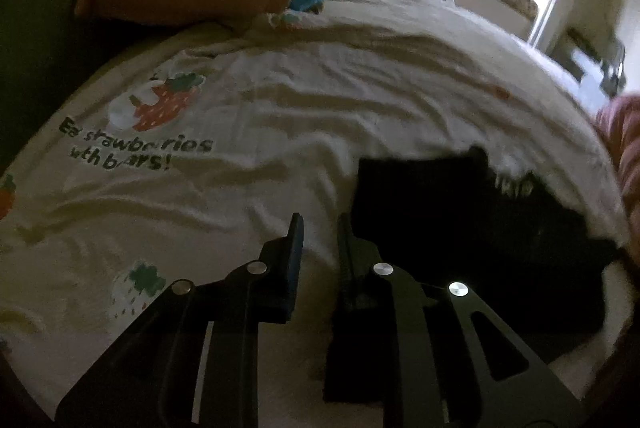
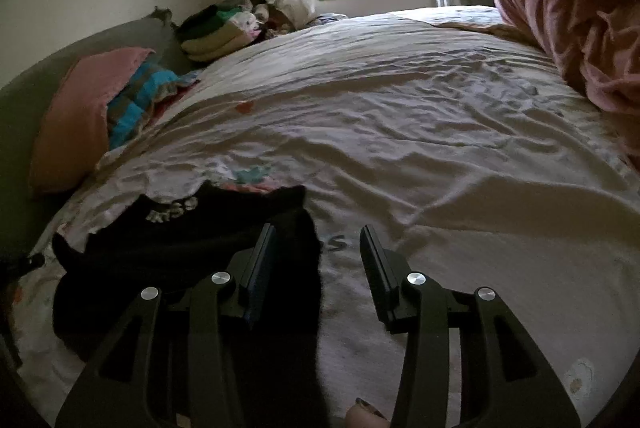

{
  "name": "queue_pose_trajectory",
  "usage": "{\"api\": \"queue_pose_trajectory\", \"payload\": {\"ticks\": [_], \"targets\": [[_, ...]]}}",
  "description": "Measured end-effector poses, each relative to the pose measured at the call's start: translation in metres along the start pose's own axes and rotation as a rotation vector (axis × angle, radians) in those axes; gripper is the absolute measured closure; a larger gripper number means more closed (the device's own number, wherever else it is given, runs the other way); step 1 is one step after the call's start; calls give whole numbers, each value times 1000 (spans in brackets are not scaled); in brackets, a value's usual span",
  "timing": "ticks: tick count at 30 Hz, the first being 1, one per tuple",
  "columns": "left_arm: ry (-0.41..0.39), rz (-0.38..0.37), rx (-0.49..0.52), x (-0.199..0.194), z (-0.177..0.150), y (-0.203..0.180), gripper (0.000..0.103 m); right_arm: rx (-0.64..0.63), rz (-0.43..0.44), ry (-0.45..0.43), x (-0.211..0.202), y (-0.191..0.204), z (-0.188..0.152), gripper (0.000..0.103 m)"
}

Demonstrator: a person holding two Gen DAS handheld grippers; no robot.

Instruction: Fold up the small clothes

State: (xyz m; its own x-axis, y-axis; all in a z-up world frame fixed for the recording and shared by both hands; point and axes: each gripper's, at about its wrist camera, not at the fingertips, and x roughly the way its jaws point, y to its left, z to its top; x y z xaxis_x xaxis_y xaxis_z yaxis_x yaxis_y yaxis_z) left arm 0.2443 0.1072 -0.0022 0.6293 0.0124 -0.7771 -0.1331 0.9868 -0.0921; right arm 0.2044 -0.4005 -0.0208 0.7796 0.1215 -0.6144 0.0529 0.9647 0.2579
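While both tongs hang apart and empty, the black garment (image 1: pixel 460 240) lies right of the left tongs (image 1: pixel 318 224) and left of the right tongs (image 2: pixel 318 232), between them.

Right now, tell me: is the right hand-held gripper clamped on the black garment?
No. In the right wrist view the right hand-held gripper stands open, with the black garment lying under its left finger only.
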Motion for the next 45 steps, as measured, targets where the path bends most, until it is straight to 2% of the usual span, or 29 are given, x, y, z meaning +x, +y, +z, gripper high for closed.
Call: {"api": "queue_pose_trajectory", "payload": {"ticks": [3, 6, 8, 10, 12, 13, 16, 20, 23, 28, 30, 32, 37, 38, 40, 42, 45], "targets": [[35, 30, 53, 12, -14, -6, 90, -33, -66, 41, 6, -1, -2, 61], [62, 40, 86, 24, -24, -13, 89, -72, -91, 60, 9, 4, -5, 61], [65, 44, 105, 29, -27, -18, 89, -73, -107, 35, 4, 5, -5, 60], [65, 43, 112, 32, -28, -23, 89, -36, -114, -39, -10, 1, -2, 60], [67, 43, 124, 36, -27, -28, 89, -38, -112, -60, -17, -2, 3, 60], [67, 46, 128, 37, -25, -29, 89, -64, -124, -38, -15, -2, 3, 57], [69, 53, 127, 43, -19, -32, 89, -106, -166, 44, 1, 0, -2, 56], [83, 63, 117, 52, -11, -34, 89, -208, -175, 131, 27, 21, -5, 56], [90, 65, 99, 60, -2, -32, 89, -248, -163, 143, 45, 36, 6, 56], [103, 18, 16, 69, 13, -25, 87, -188, -132, 155, 75, 37, 28, 56], [98, 2, 14, 72, 16, -24, 84, -159, -112, 155, 83, 33, 28, 57], [97, -9, 13, 75, 18, -23, 75, -122, -87, 162, 88, 26, 24, 57], [116, -19, 13, 89, 19, -21, 65, -110, -28, 156, 92, 20, 23, 57], [116, -22, 8, 90, 20, -20, 65, -103, -14, 154, 93, 19, 23, 59], [119, -52, -22, 94, 22, -17, 65, -91, 24, 155, 95, 17, 23, 77], [119, -79, -53, 96, 24, -16, 65, -78, 64, 163, 97, 16, 21, 88], [112, -103, -74, 98, 25, -17, 66, -84, 70, 143, 92, 17, 21, 96]]}}
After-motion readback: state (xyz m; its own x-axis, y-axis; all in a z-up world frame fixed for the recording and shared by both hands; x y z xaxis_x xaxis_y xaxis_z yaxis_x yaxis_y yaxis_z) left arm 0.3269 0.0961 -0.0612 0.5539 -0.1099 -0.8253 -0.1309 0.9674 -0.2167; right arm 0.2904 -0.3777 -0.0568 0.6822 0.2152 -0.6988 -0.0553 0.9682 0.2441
